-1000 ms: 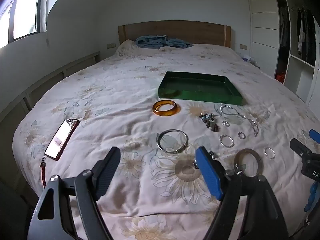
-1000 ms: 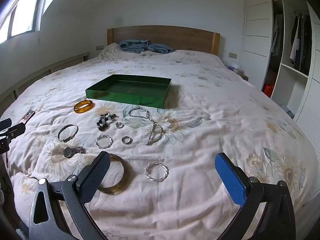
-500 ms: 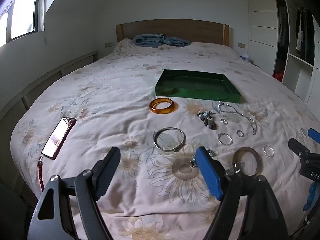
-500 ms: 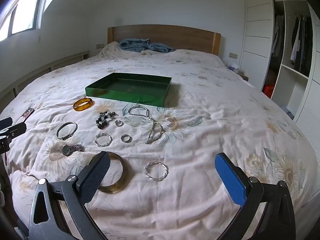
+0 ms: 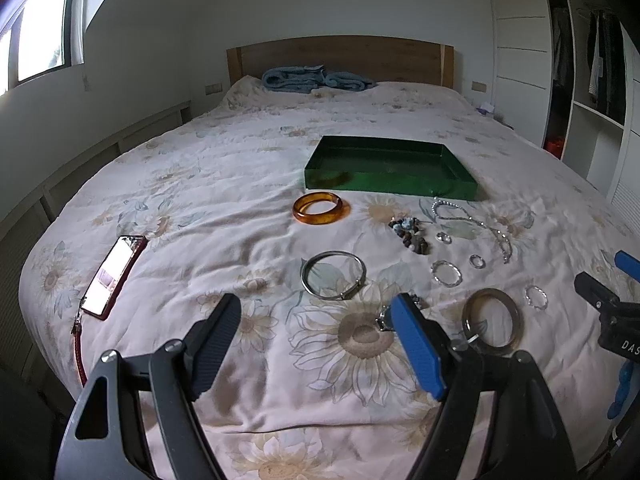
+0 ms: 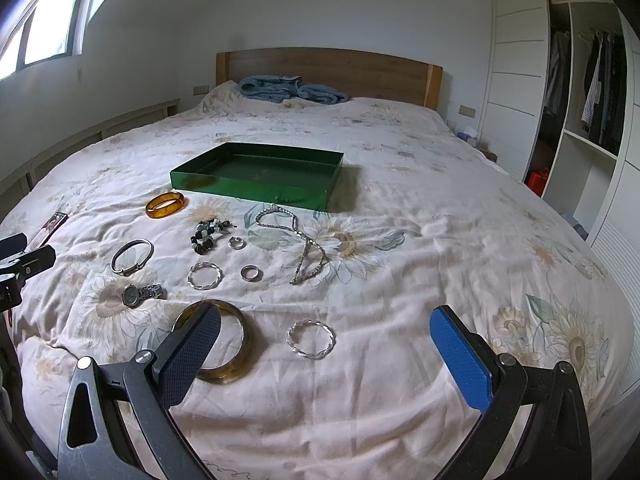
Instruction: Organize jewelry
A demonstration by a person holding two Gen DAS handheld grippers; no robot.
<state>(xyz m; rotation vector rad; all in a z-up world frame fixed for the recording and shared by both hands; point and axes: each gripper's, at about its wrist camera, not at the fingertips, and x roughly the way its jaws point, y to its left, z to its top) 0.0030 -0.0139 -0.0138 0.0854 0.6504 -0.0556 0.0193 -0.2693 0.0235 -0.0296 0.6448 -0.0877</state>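
a: how were the grippers?
b: the left gripper and the right gripper were both spread wide, holding nothing, above the bed

a: and the jewelry?
b: nearest lay the dark bangle, then rings and the necklace, farther the amber bangle, just before the green tray

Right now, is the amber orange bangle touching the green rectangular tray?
Apart. In the right wrist view a strip of floral bedspread shows between the amber orange bangle and the green rectangular tray; the left wrist view shows the same gap.
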